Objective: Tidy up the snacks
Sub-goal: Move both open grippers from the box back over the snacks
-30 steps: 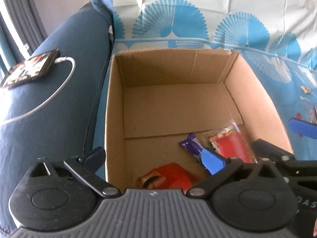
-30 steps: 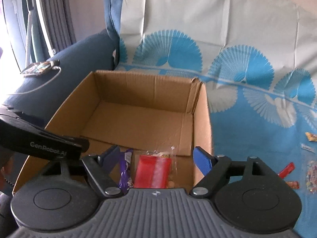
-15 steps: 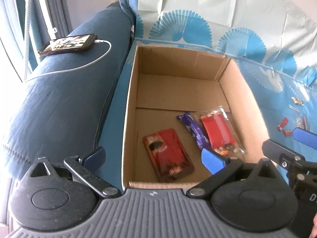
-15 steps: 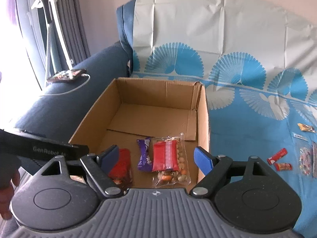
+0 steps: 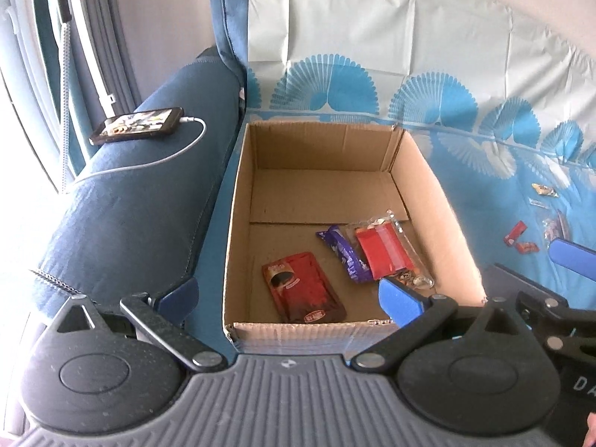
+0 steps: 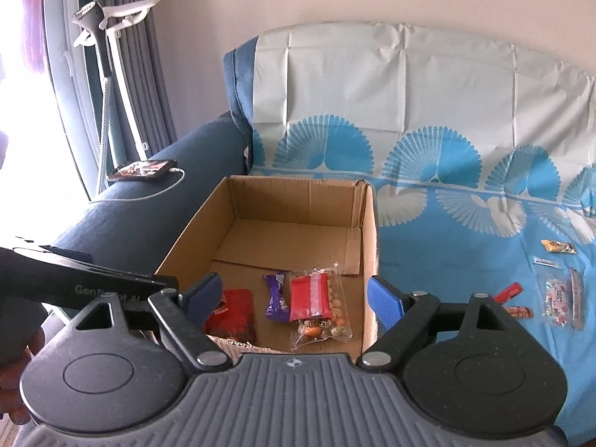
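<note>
Both grippers have pulled up and back from the cardboard box (image 5: 238, 223) over the last second. Left gripper (image 5: 287, 294): fingers apart, empty, now off the near rim. In the box, left to right: red packet (image 5: 301, 287), purple bar (image 5: 344, 253), clear nut bag (image 5: 387, 253). Right gripper (image 6: 294, 296): fingers apart, empty. Loose snacks (image 6: 555, 290) remain on the sofa cover (image 6: 447, 223), right of the box. Likely next: fetch those.

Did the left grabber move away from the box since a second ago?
Yes. The left gripper has pulled back and up from the cardboard box: the box's near edge and the dark red packet now show fully, and the phone sits farther in.
</note>
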`<state>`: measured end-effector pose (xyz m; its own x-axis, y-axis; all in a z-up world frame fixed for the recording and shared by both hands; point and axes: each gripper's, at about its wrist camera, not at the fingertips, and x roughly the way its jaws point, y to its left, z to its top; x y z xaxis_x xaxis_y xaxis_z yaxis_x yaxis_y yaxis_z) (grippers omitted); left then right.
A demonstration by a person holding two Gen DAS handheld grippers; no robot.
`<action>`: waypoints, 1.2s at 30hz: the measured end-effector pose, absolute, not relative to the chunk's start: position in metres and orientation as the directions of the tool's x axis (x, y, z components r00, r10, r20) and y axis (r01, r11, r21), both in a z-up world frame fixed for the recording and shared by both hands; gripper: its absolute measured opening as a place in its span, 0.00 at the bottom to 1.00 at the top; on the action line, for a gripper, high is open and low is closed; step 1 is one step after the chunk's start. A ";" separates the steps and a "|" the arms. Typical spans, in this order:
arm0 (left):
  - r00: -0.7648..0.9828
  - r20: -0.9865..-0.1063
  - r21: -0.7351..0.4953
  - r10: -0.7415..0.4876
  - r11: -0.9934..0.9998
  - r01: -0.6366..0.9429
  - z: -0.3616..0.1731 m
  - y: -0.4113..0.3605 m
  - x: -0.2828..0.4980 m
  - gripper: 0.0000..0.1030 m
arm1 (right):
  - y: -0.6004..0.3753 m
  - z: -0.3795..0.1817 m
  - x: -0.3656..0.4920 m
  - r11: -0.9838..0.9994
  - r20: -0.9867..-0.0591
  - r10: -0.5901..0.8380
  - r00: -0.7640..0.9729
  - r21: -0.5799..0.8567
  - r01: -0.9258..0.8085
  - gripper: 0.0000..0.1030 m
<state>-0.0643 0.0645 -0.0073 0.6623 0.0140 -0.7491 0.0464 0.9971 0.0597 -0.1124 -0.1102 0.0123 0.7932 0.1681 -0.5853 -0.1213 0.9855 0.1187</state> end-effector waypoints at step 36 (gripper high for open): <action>0.689 -0.723 0.140 0.049 0.987 0.076 0.015 0.030 -0.065 1.00 | -0.164 0.012 -0.131 0.976 -0.537 0.152 0.830 0.215 -0.040 0.85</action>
<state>-0.0650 0.0302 0.0154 0.6894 0.0494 -0.7227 0.0758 0.9873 0.1397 -0.1311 -0.1640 0.0122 0.8297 0.1525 -0.5370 -0.0399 0.9757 0.2154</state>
